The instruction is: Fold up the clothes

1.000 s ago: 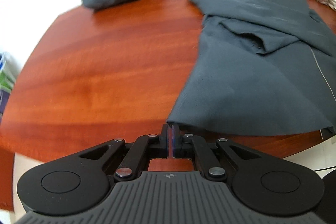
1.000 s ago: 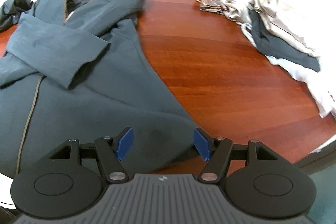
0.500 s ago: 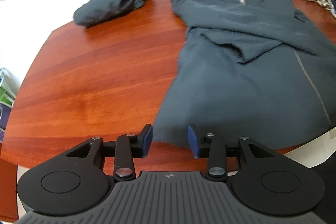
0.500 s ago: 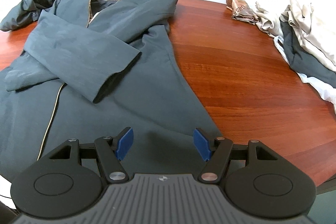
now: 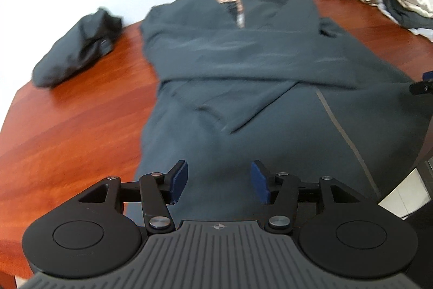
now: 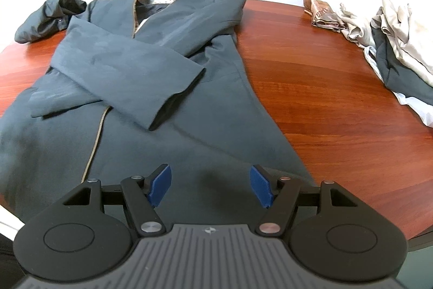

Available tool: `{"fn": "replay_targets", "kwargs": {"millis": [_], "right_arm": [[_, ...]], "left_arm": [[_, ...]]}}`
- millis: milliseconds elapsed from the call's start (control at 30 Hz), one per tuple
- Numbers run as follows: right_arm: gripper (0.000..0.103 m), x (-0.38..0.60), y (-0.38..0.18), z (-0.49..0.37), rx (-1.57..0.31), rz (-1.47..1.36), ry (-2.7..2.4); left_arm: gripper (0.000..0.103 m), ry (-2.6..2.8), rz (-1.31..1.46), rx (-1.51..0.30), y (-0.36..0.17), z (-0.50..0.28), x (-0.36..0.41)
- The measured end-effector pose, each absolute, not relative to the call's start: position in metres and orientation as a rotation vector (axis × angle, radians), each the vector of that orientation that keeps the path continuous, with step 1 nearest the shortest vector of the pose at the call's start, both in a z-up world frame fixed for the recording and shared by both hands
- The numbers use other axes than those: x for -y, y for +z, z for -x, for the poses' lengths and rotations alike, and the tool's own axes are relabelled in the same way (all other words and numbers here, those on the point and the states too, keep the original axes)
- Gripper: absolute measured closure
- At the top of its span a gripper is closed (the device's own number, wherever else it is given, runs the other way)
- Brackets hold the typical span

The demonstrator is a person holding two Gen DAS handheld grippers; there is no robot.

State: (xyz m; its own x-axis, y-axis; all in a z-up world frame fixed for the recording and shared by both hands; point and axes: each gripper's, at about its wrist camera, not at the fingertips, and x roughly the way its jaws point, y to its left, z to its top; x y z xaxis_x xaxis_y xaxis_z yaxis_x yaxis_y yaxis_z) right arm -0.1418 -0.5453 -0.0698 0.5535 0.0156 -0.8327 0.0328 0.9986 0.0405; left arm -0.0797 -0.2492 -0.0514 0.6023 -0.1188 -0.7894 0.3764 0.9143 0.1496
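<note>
Dark robe [image 6: 151, 99] spread flat on the table [image 6: 311, 88], sleeves crossed over the chest. Both tongs, left [image 5: 219, 184] and right [image 6: 210, 186], wide open above the hem, gripping nothing. Best to pinch both bottom corners evenly, then lift upward together. A second back, left was clamped shut at the hem corner.

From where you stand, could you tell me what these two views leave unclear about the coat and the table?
- Coat hem: both views, hidden behind each gripper's body.
- Right gripper: left wrist view, cut off by the right edge.
- Dark bundle: left wrist view, blurred; garment type unclear.
- Clothes pile: right wrist view, cut off by the right edge.
</note>
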Motion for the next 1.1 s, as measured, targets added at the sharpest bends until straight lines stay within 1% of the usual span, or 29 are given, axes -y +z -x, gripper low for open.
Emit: {"fn": "replay_targets", "kwargs": {"millis": [200,567,833,1100], "right_arm": [[0.03,0.54,-0.064,0.152,-0.989,-0.069,0.002],[0.029,0.548,-0.061,0.167,-0.983,-0.077,-0.024],[0.029,0.563,-0.063,0.179,-0.978,-0.068,-0.047],[0.029,0.576,-0.063,0.193,-0.981,-0.072,-0.078]], "left_arm": [[0.044,-0.372,-0.341,-0.845,-0.054,0.067,0.299],[0.042,-0.461,-0.397,-0.779,-0.058,0.048,0.382],[0.042,-0.477,-0.429,-0.757,-0.077,0.03,0.443],[0.042,-0.484,-0.473,-0.759,-0.099,0.017,0.479]]}}
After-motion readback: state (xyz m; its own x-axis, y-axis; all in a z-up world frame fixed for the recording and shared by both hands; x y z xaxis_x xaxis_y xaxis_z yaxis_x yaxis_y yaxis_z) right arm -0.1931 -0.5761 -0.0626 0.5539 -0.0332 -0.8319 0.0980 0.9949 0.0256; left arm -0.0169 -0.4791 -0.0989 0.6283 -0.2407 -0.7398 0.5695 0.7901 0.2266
